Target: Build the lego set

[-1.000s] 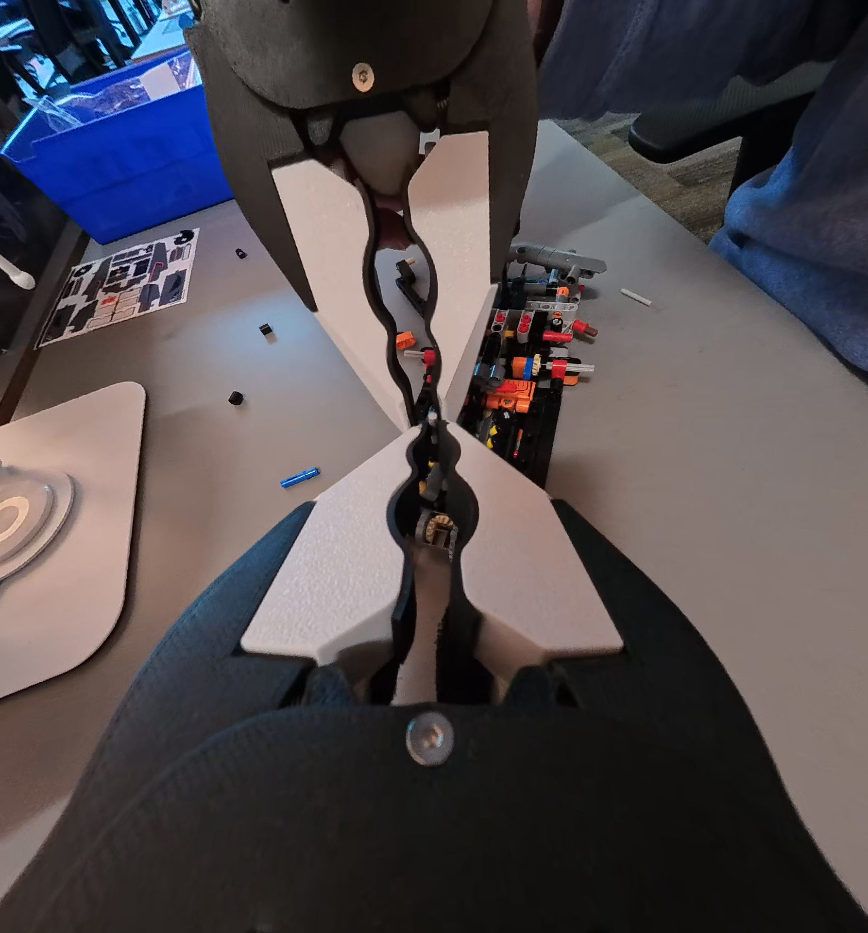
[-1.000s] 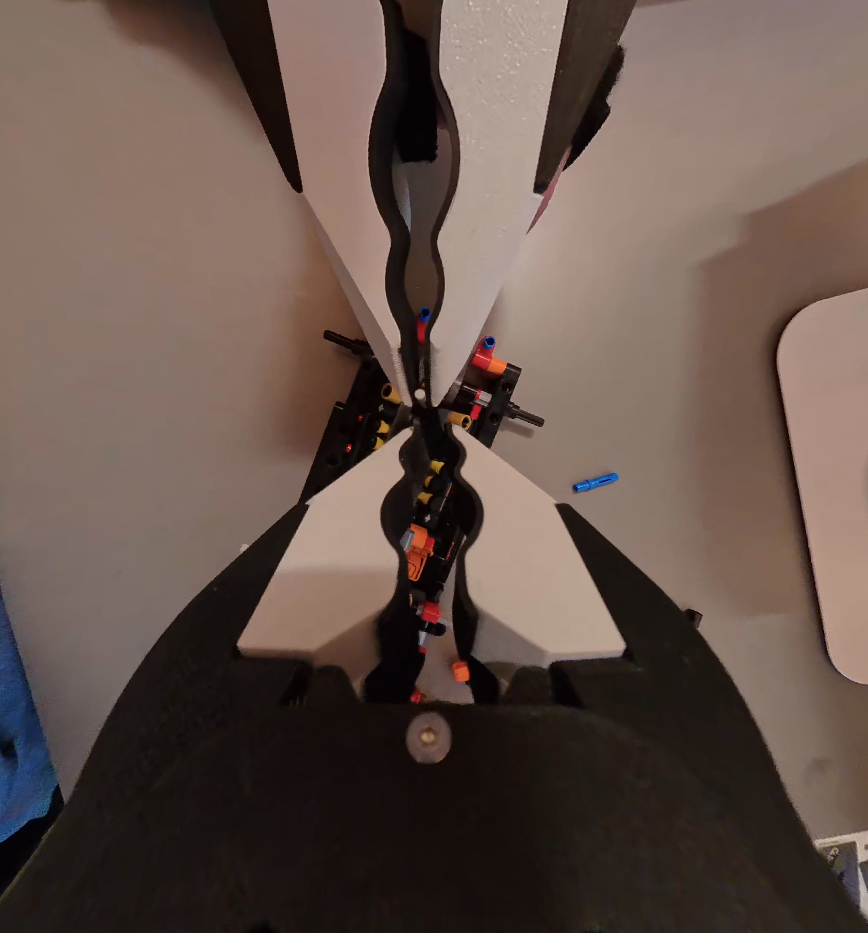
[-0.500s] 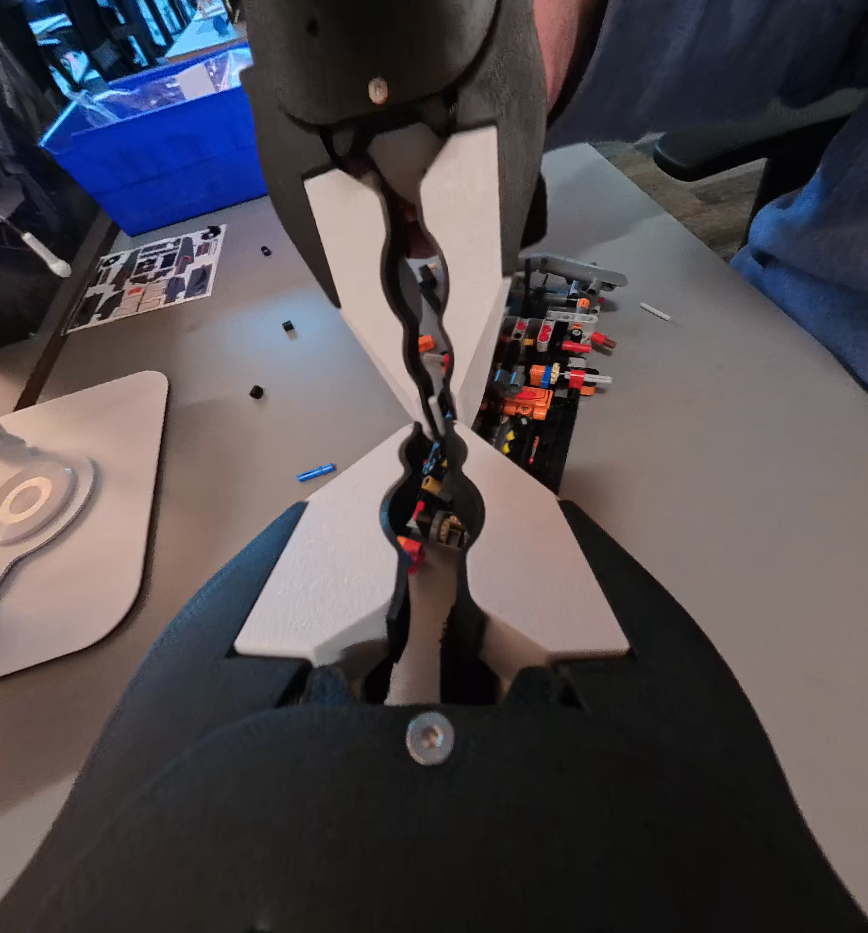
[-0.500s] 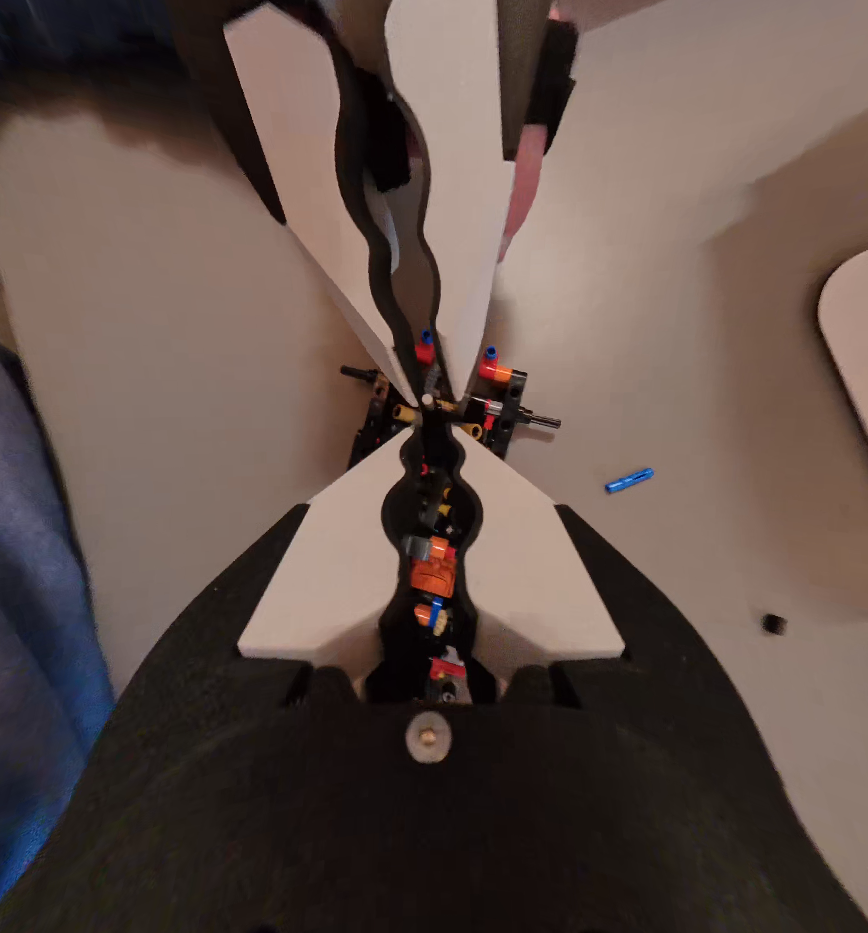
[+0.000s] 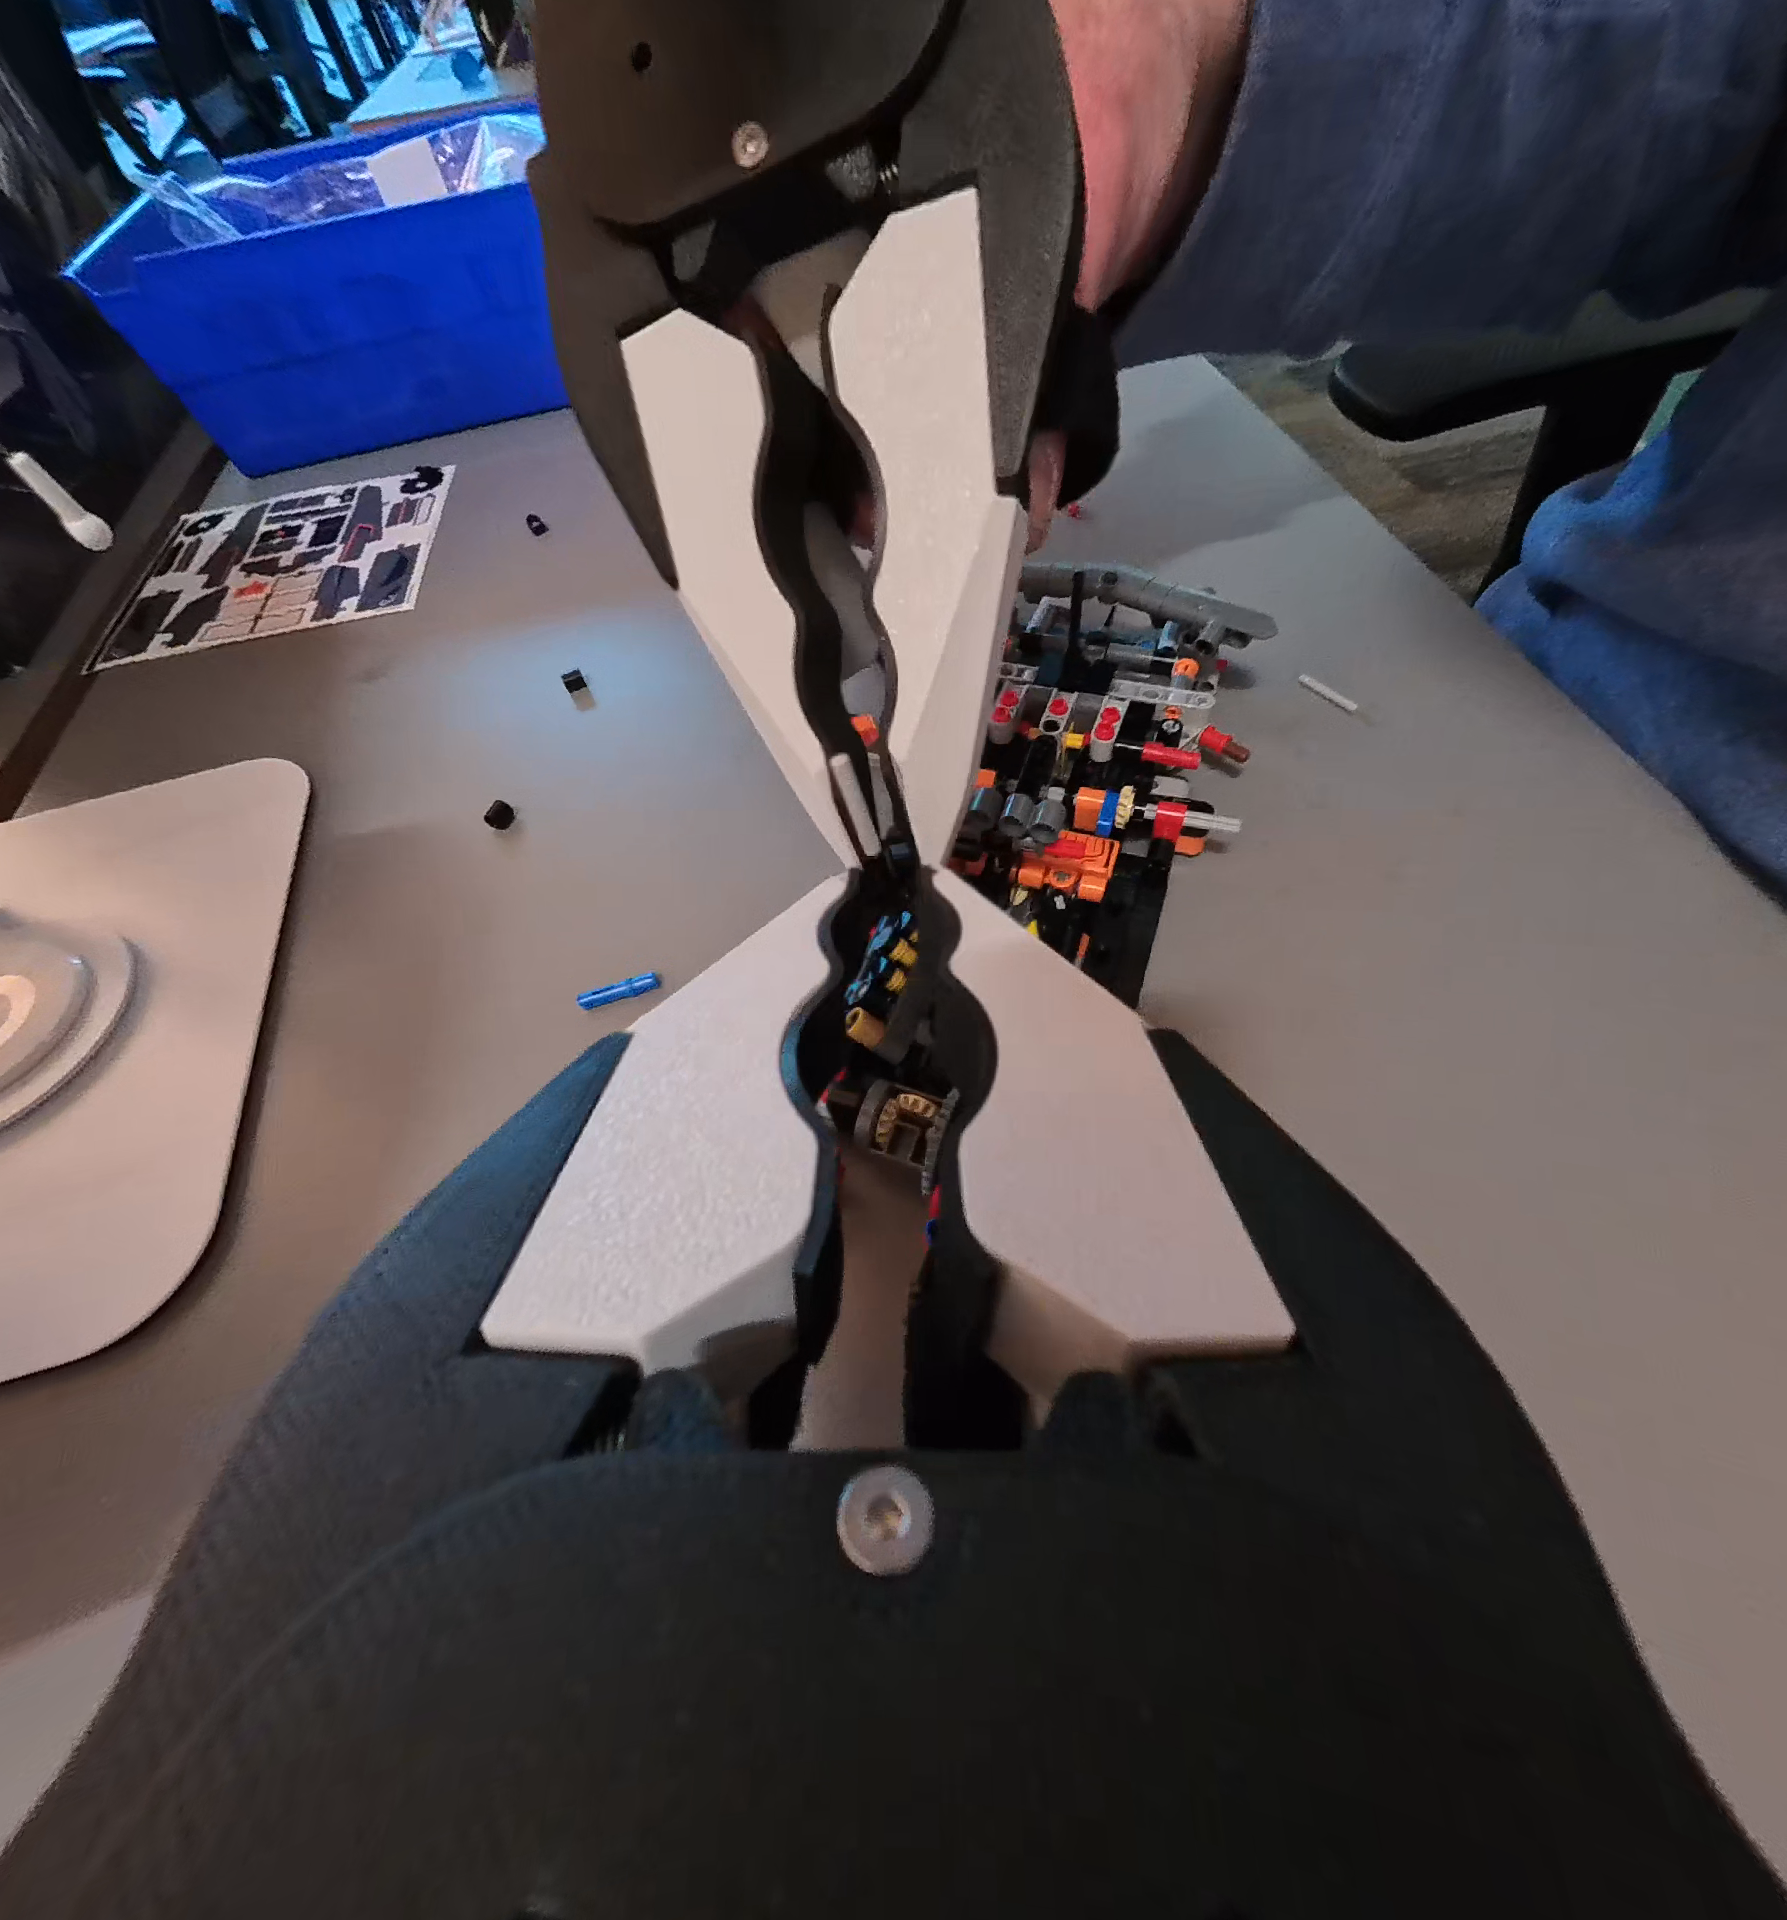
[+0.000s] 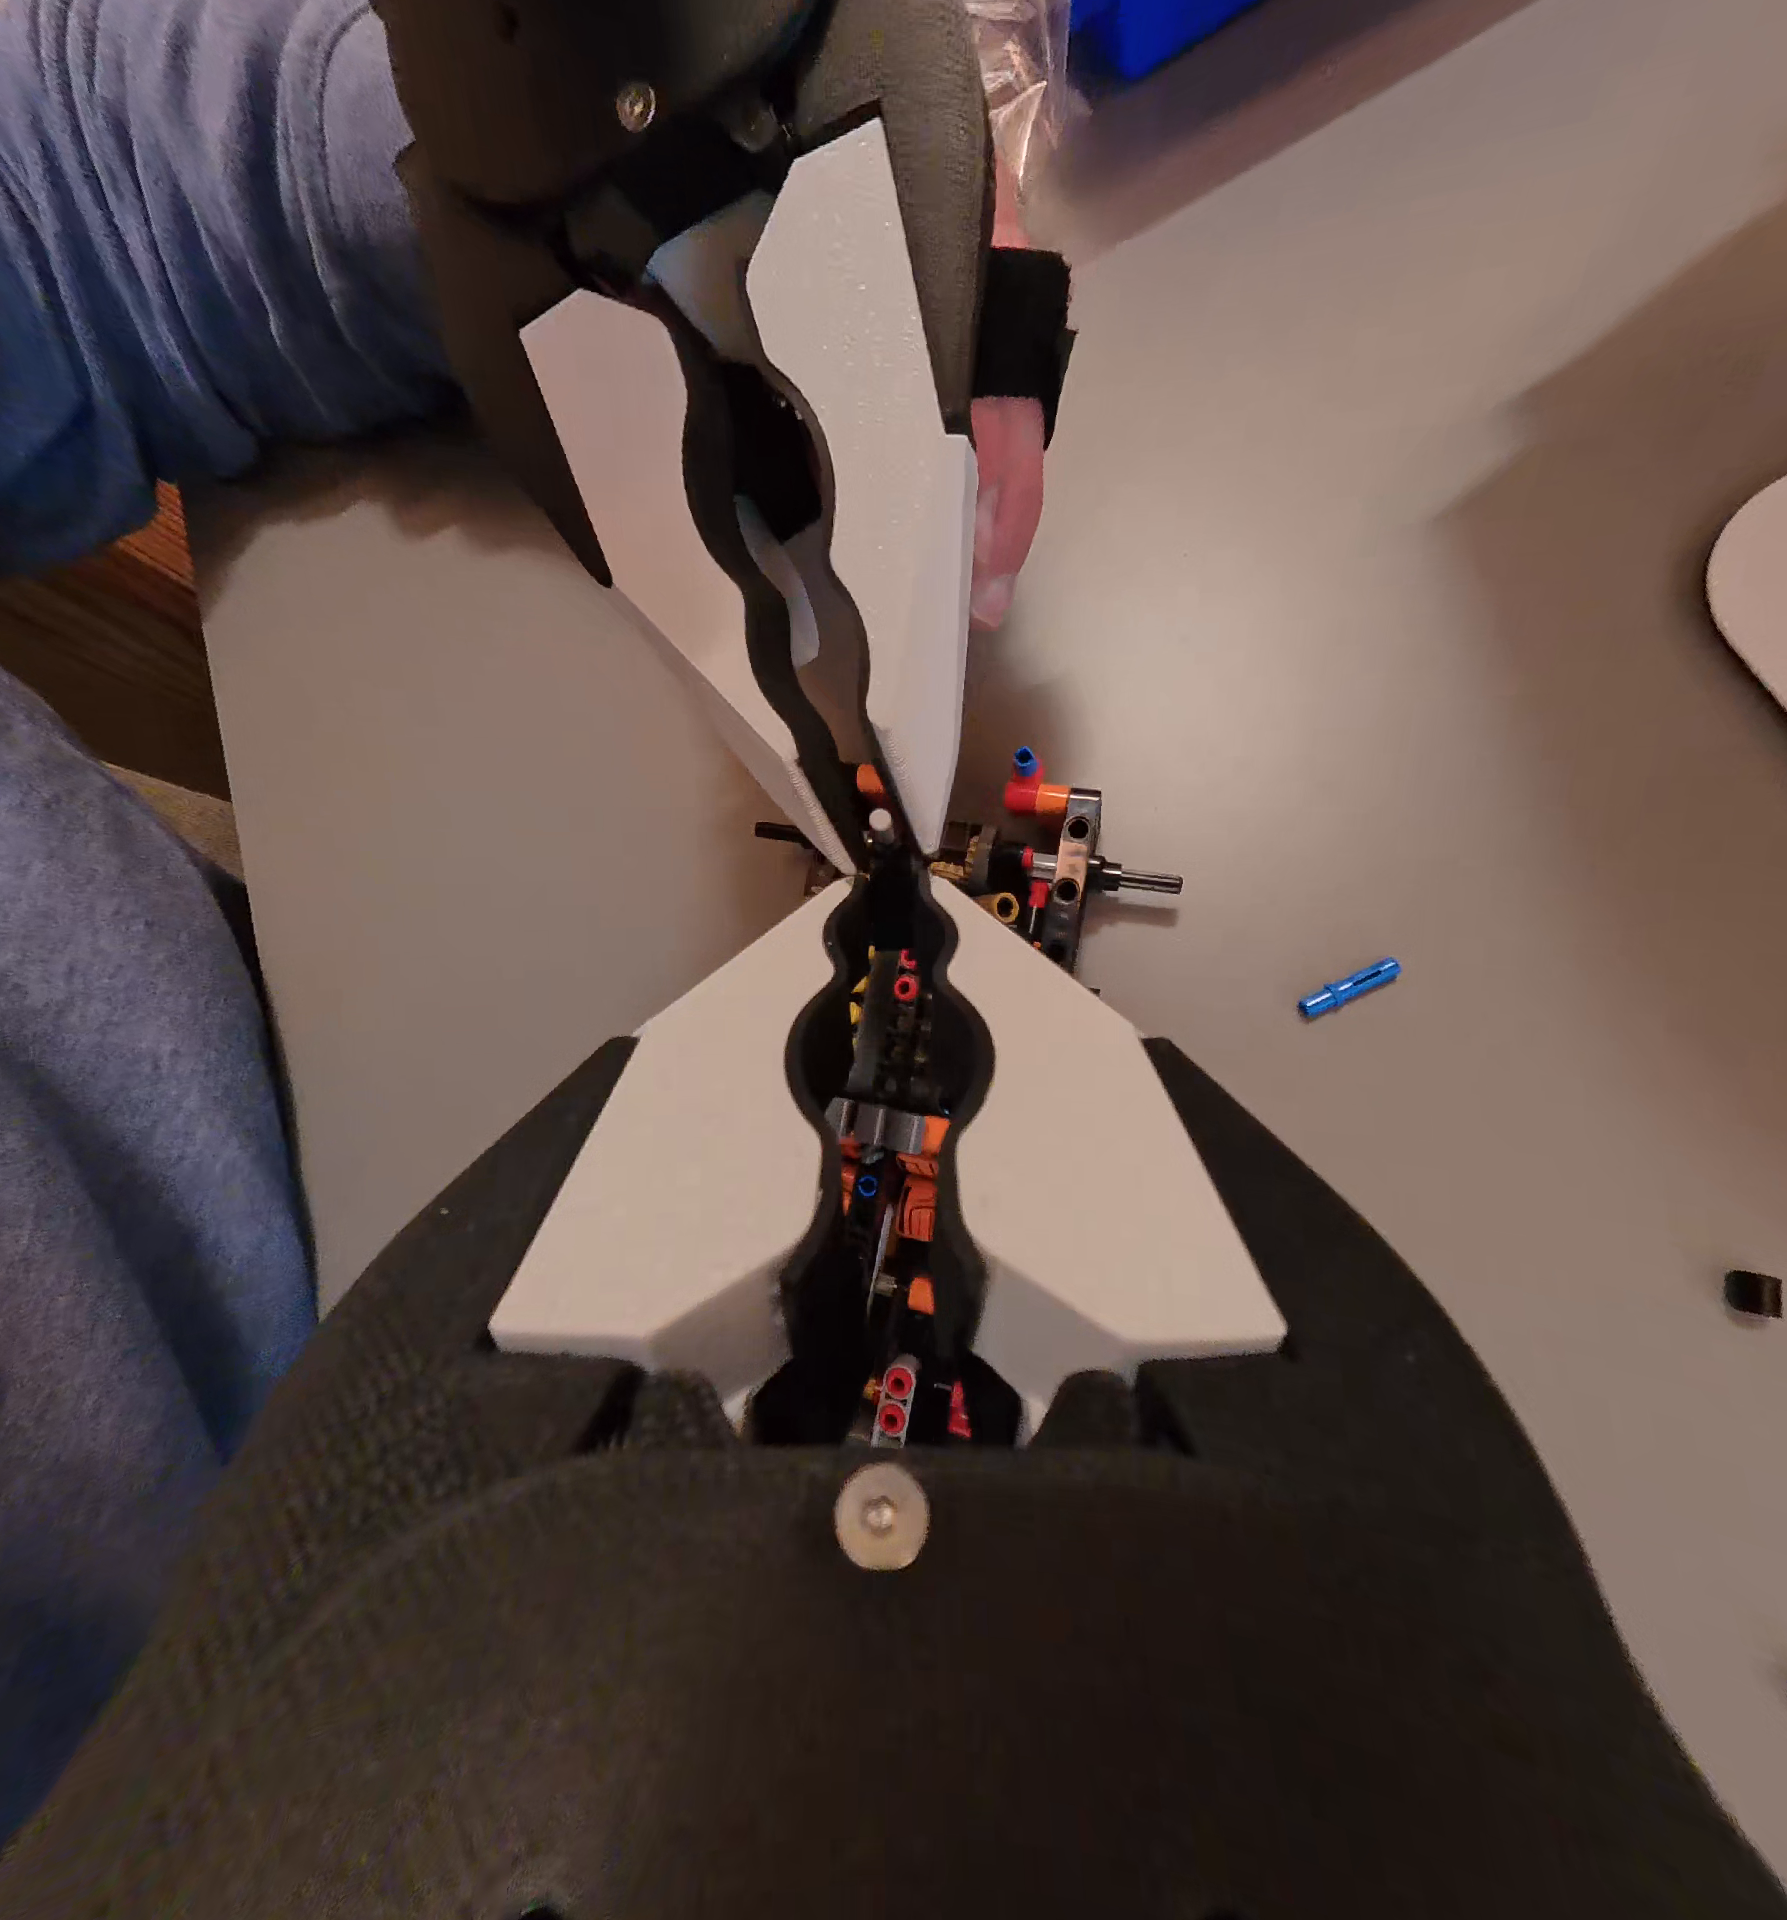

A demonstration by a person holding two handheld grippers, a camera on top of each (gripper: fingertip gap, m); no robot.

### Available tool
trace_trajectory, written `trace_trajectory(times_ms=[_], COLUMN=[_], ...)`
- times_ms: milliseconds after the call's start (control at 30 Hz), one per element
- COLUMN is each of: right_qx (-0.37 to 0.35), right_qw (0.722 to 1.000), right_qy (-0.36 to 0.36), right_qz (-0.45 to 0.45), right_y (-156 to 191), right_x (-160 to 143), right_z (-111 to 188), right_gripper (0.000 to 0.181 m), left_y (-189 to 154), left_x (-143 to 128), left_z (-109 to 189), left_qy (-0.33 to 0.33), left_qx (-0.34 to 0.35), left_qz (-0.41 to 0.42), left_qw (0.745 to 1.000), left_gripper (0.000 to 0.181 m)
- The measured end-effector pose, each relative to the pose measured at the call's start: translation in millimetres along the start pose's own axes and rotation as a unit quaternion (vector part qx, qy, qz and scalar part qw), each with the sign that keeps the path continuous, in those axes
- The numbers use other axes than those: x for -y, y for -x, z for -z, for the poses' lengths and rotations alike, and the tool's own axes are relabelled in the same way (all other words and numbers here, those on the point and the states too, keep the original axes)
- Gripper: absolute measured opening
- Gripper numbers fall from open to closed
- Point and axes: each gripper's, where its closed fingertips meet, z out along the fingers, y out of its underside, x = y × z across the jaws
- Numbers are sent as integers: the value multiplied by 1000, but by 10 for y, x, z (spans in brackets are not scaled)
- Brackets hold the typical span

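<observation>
The lego set (image 5: 1086, 821) is seen lying on the grey worktop (image 5: 1440, 1091). A small white rod (image 5: 854, 805) is pinched in the closed jaws of the right gripper (image 5: 894, 857), tip to tip with the closed left gripper (image 6: 884, 862); what the latter grips cannot be told. A blue pin (image 5: 617, 989), sticker sheet (image 5: 276, 561) and blue bin (image 5: 338, 312) lie beyond.

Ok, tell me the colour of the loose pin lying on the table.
Blue pin, clearest in the right wrist view.

Left gripper (image 5: 894, 883): matt black, ribbed shell; finely grainy white fingers (image 5: 660, 1174); shiny metal screw. Lego chassis (image 5: 1097, 821) just behind it: glossy plastic. Table (image 5: 1440, 1039) smooth, matt grey. Sticker sheet (image 5: 276, 566), far left of chassis: paper w/ slight sheen. Sleeve (image 6: 141, 260): soft blue cloth.
</observation>
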Motion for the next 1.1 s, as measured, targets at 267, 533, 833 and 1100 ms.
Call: trace_trajectory(times_ms=[267, 533, 833, 1100], right_qx=[-22, -49, -44, -40], right_qw=[999, 993, 991, 992], right_qy=[6, 51, 73, 76], right_qz=[43, 97, 103, 97], right_y=[25, 40, 48, 48], right_x=[17, 3, -18, -40], right_z=[-5, 5, -27, -25], right_gripper=[6, 8, 4, 5], left_y=[-33, -77, -85, -80], left_x=[4, -51, -53, -46], left_z=[22, -7, -8, -8], left_qy=[-3, 22, 21, 19], left_qx=[-19, -24, -27, -26], left_qz=[11, -7, -8, -6], left_qw=[1000, 999, 999, 999], left_gripper=[4, 5, 5, 5])
